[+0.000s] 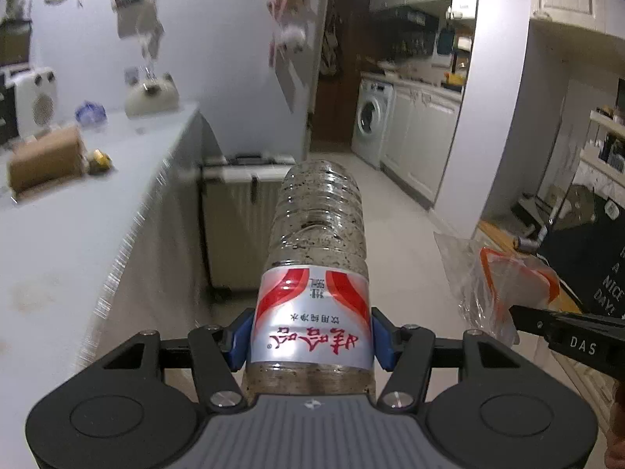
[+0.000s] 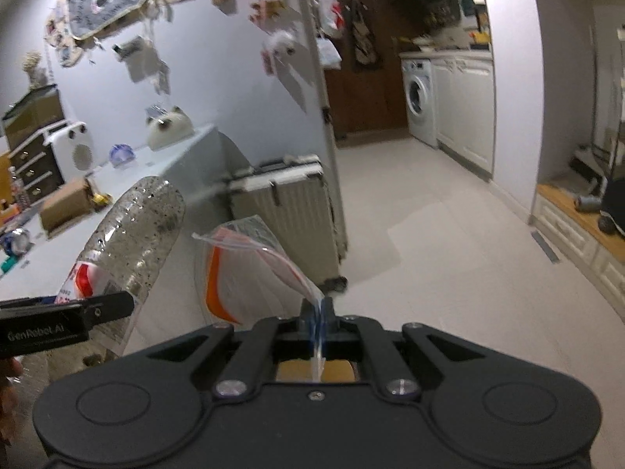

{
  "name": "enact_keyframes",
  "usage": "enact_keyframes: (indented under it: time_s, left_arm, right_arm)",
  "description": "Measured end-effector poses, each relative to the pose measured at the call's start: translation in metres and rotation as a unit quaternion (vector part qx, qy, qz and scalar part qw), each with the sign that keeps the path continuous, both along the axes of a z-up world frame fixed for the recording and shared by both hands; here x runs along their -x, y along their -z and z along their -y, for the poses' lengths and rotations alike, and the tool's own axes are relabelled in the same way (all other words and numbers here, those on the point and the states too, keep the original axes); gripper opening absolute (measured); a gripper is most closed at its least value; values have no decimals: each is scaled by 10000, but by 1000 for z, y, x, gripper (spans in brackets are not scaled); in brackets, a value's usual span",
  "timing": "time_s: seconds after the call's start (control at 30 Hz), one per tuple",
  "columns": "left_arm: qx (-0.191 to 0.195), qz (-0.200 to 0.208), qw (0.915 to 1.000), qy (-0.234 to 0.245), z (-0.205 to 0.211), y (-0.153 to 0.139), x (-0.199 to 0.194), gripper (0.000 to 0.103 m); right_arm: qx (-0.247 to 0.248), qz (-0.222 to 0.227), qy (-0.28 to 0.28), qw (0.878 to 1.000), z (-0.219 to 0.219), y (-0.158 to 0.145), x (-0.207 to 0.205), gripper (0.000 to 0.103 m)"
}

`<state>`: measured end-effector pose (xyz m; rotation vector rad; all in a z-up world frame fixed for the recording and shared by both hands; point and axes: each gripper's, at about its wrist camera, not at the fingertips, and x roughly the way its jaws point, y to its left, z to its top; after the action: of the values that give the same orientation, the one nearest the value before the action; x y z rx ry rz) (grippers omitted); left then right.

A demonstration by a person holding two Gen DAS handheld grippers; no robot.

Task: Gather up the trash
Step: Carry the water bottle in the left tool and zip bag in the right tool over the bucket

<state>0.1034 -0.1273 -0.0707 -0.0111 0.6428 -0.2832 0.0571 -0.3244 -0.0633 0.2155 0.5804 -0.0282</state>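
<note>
The left gripper (image 1: 311,336) is gripping a plastic bottle (image 1: 318,258) around its labelled middle, the blue pads pressing either side of the label, the bottle's base pointing away from the camera and out over the floor (image 1: 394,215). The right gripper (image 2: 317,314) is pinching the rim of a clear trash bag (image 2: 238,273) with an orange band — its jaws are fully closed on a thin fold of plastic. Taking the bag as landmark: the bottle is hanging just to its left, near but apart from it, and the bench (image 1: 78,219), carrying a cardboard box (image 1: 45,162), is lying further left beyond the bottle.

The likely next step is dropping the bottle into the bag, and the risk is lying in the bag's mouth — held at one point only, it is sagging and looks mostly collapsed, so the bottle could strike the outside film and fall to the floor. The thin fold could also be slipping from the jaws under the bottle's weight.
</note>
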Motion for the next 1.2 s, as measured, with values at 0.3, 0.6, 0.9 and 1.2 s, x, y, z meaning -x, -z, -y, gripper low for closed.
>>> enact_keyframes:
  time_s: [0.3,0.6,0.9,1.2]
  left_arm:
    - [358,-1154,9925,-204,12,94,-53,60]
    - [382,-2009,9766,-659,-6,192,-120,60]
    - [749,-2888,9490,-1021,-17,295,-173,60]
    - [928,-3063,9423,-985,0,360,-231,61]
  right_arm:
    - [-93,-755,229,9968,15,73,-37,3]
    - [-349,-1511,268,9875,14,155,-93,3]
    - [-840,-2110,333,9733,7,242,-154,3]
    - [-1151,-2378,592,9626,13,305,-191,3]
